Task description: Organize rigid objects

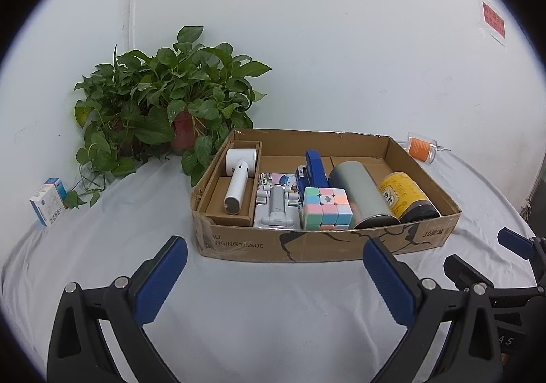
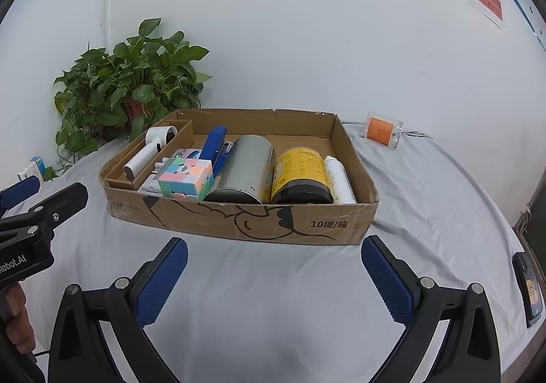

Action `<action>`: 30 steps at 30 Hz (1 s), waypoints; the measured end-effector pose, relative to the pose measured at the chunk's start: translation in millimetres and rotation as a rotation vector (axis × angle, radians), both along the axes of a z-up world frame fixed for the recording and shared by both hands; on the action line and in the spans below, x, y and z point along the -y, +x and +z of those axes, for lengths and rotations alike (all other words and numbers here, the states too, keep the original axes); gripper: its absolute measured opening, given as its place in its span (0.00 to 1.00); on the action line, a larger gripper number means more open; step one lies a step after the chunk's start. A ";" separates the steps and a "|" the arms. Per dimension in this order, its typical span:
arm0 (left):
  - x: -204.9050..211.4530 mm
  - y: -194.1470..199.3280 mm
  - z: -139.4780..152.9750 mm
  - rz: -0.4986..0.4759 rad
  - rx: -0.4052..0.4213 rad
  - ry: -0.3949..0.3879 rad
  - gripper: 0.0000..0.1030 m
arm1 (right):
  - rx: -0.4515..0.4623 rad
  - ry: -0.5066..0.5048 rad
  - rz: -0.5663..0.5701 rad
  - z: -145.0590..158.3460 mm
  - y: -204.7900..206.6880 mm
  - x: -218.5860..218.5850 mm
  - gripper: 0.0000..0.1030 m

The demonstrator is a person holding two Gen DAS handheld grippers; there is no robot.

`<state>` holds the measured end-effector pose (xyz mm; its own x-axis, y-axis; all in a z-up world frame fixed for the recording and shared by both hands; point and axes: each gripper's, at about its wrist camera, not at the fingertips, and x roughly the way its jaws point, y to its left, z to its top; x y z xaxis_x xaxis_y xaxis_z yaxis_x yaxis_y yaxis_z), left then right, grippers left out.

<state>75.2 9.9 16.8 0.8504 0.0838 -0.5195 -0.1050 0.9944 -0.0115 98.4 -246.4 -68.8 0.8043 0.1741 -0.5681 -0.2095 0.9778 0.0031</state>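
Note:
A shallow cardboard box (image 1: 307,248) (image 2: 307,224) sits on the white-clothed table. It holds a white handheld device (image 1: 239,183) (image 2: 150,149), a pastel puzzle cube (image 1: 326,209) (image 2: 186,178), a blue stapler (image 1: 314,171) (image 2: 215,147), a silver can (image 1: 361,193) (image 2: 245,168), a yellow jar (image 1: 406,195) (image 2: 302,175), a white packaged item (image 1: 276,209) and a white bottle (image 2: 339,181). My left gripper (image 1: 274,270) is open and empty in front of the box. My right gripper (image 2: 274,268) is open and empty, also in front of it.
A potted plant (image 1: 163,103) (image 2: 126,89) stands at the back left. A small blue-white carton (image 1: 47,200) (image 2: 34,168) lies at the far left. A clear cup with an orange label (image 1: 421,147) (image 2: 384,129) lies behind the box. A phone (image 2: 527,287) lies at the right edge.

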 end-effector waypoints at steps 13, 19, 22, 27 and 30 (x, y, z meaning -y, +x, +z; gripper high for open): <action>0.5 0.0 -3.3 -0.012 -0.008 0.001 0.99 | -0.002 -0.013 0.001 -4.9 3.6 -6.5 1.00; 0.3 1.7 -4.6 -0.006 -0.008 0.000 0.99 | -0.006 -0.013 -0.032 -8.1 4.0 -7.2 1.00; 0.8 2.3 -6.4 -0.003 -0.014 -0.003 0.99 | -0.010 -0.010 -0.045 -9.8 3.3 -8.8 1.00; -0.1 4.8 -9.1 0.005 -0.026 -0.002 0.99 | -0.012 -0.012 -0.053 -11.3 3.3 -12.2 1.00; -0.4 5.6 -9.9 0.016 -0.023 0.001 0.99 | -0.013 -0.015 -0.052 -12.4 4.8 -12.4 1.00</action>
<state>80.8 10.4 6.9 0.8365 0.0975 -0.5391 -0.1210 0.9926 -0.0081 103.3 -234.0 -81.3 0.8043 0.1241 -0.5811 -0.1588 0.9873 -0.0089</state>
